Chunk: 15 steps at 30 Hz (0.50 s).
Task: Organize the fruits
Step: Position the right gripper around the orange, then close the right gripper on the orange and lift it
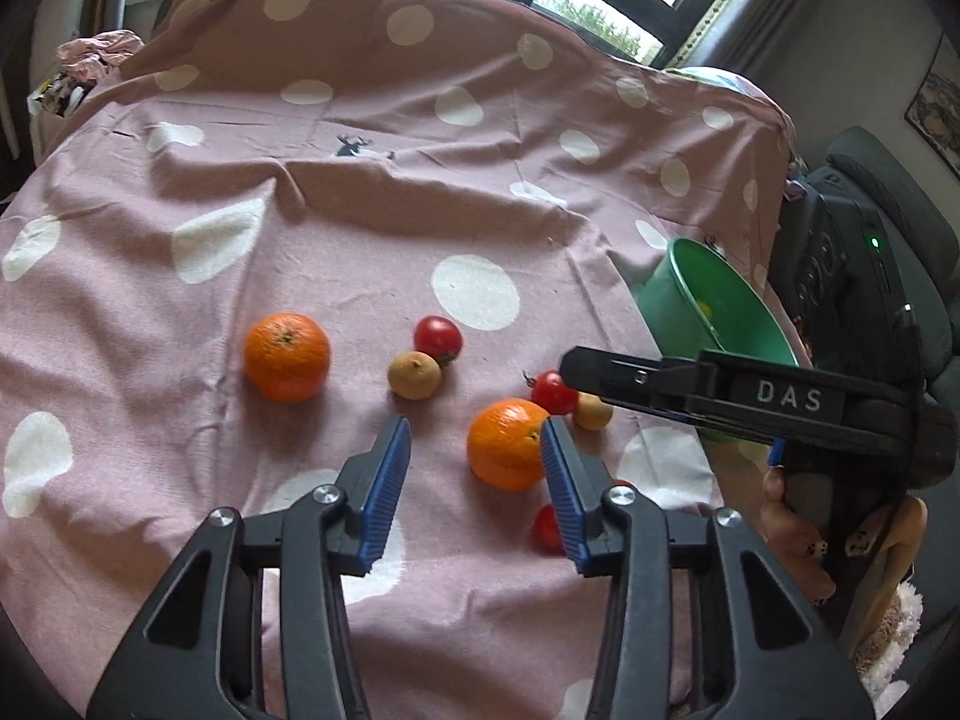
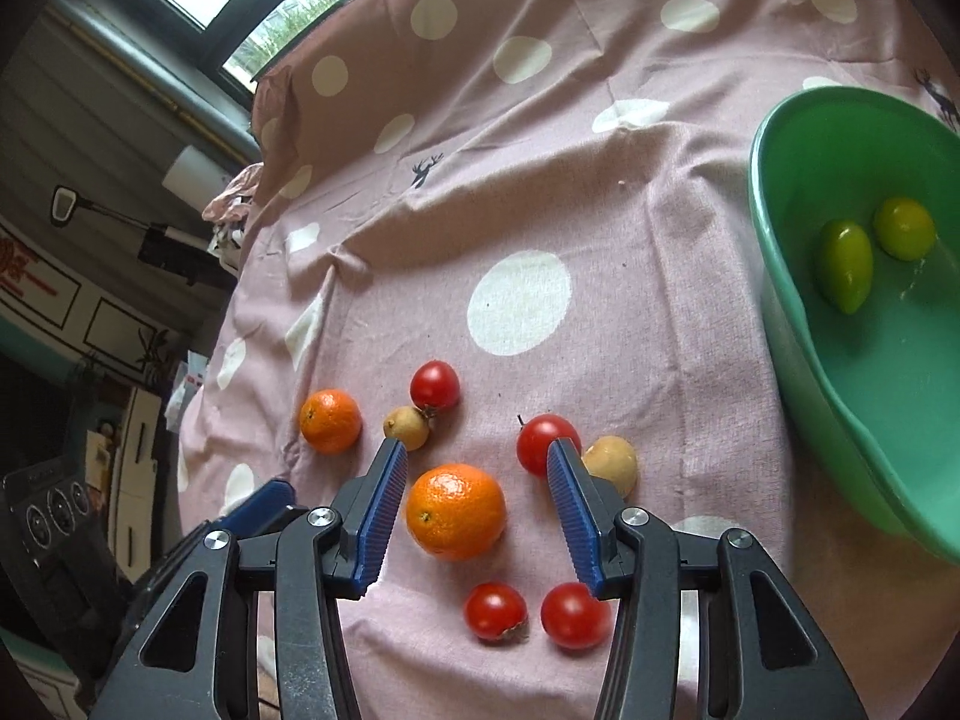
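Both grippers, left gripper (image 1: 477, 450) and right gripper (image 2: 477, 474), gape empty; fruit cluster around near orange (image 2: 456, 510), possibly untouched; green basin (image 2: 774, 276) at cloth's right edge; bare cloth (image 1: 360, 180) beyond

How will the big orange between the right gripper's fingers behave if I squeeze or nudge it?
The big orange is round, lying loose on soft cloth, so it probably rolls when nudged. Its dimpled peel likely grips the ribbed pads well.

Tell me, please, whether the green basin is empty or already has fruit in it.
Not empty. The right wrist view shows the green basin holding two yellow-green fruits on its floor; the rest of its floor is bare.
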### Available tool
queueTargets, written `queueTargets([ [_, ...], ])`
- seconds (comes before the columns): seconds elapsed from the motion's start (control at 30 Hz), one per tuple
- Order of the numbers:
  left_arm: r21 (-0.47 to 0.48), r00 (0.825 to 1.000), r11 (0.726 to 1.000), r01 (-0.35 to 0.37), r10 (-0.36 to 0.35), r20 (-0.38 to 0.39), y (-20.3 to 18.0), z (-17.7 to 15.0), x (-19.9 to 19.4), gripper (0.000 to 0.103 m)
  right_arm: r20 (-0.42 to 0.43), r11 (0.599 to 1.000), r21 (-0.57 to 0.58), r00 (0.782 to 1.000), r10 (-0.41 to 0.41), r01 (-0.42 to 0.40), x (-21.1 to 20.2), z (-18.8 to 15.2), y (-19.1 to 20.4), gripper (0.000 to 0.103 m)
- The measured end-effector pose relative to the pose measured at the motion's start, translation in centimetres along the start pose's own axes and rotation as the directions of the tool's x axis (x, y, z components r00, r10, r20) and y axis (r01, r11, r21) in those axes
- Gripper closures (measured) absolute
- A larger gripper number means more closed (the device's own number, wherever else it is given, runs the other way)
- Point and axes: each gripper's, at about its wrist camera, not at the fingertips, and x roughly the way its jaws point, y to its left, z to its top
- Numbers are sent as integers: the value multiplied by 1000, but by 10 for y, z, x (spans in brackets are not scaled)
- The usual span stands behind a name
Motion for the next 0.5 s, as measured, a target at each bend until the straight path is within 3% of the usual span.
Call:
queueTargets([
  [0.3,-5,993,997,78,-78,-91,-10,-7,26,61,-75,999,7,996,42,-42,20,-7,6,58],
  [0.5,-18,990,997,78,-79,-113,-9,-9,31,61,-102,1000,-4,995,22,-23,28,-9,6,58],
])
